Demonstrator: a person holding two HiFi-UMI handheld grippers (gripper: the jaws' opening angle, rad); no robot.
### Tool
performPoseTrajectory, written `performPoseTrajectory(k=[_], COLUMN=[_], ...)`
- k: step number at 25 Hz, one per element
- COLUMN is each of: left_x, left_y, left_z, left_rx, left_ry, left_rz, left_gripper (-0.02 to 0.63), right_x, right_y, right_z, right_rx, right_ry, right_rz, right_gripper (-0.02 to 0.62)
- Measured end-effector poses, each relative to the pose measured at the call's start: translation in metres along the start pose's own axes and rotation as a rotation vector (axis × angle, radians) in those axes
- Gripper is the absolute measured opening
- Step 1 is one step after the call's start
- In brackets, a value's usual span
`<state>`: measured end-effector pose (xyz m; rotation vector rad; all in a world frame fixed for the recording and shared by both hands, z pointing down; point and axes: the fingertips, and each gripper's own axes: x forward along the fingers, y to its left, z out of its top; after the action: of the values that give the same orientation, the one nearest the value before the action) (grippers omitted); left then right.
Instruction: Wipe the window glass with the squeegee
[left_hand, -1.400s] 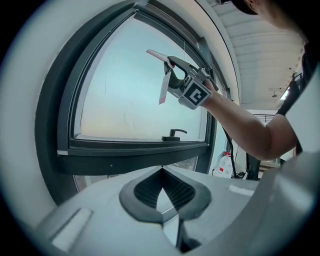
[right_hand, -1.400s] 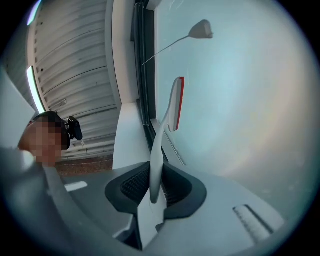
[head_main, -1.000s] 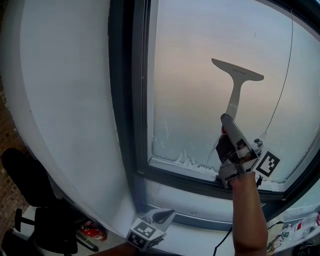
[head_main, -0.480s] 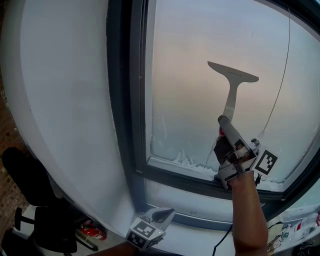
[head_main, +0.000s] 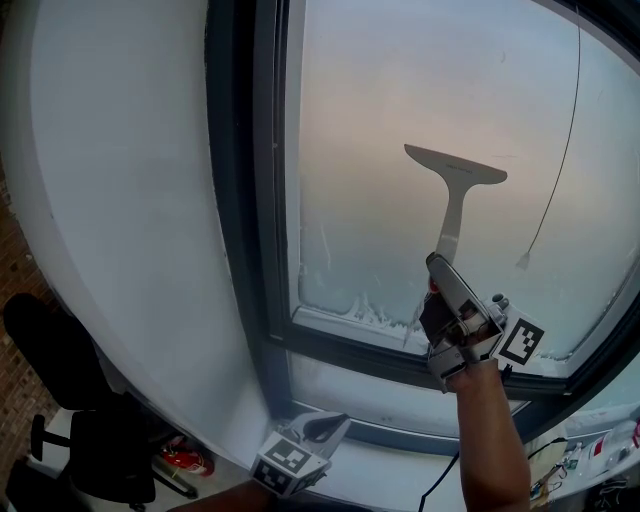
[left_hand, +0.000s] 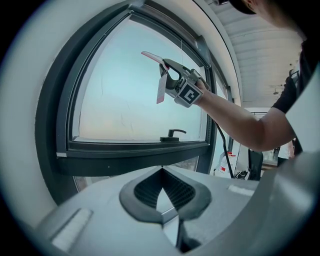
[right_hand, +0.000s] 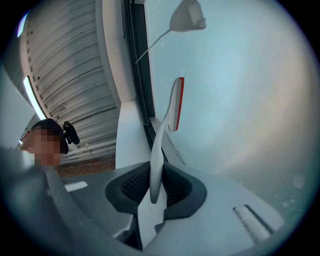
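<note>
A white squeegee (head_main: 455, 190) with a red rubber blade (right_hand: 181, 102) lies against the window glass (head_main: 400, 100), its T-shaped head up and its handle (right_hand: 156, 165) pointing down. My right gripper (head_main: 440, 275) is shut on that handle, seen also from the left gripper view as the right gripper (left_hand: 172, 75) raised to the pane. Soapy foam (head_main: 360, 310) lines the bottom of the glass. My left gripper (head_main: 325, 430) hangs low near the sill with its jaws shut and nothing between them; in its own view the left gripper (left_hand: 162, 200) faces the window.
A dark window frame (head_main: 235, 200) runs down the left of the pane, with a white curved wall (head_main: 120, 200) beside it. A blind cord (head_main: 560, 170) hangs at the right of the glass. A black window handle (left_hand: 172, 134) sits on the lower frame. Dark chairs (head_main: 60, 400) stand below left.
The squeegee and my right gripper have slid down the glass and slightly left. My left gripper has stayed in place.
</note>
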<state>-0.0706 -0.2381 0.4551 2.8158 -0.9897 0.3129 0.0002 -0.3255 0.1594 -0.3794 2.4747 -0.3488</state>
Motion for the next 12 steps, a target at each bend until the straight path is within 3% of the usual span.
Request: performPoseTrajectory(k=[12], left_x=[0.001], left_y=[-0.005], left_z=[-0.002], left_rx=[0.01], left_ry=[0.016], left_rz=[-0.017], left_gripper=[0.001], right_x=[-0.032], right_y=[-0.011], right_z=[-0.037], right_rx=[0.058], right_ry=[0.005], right_rz=[-0.053], right_gripper=[0.091])
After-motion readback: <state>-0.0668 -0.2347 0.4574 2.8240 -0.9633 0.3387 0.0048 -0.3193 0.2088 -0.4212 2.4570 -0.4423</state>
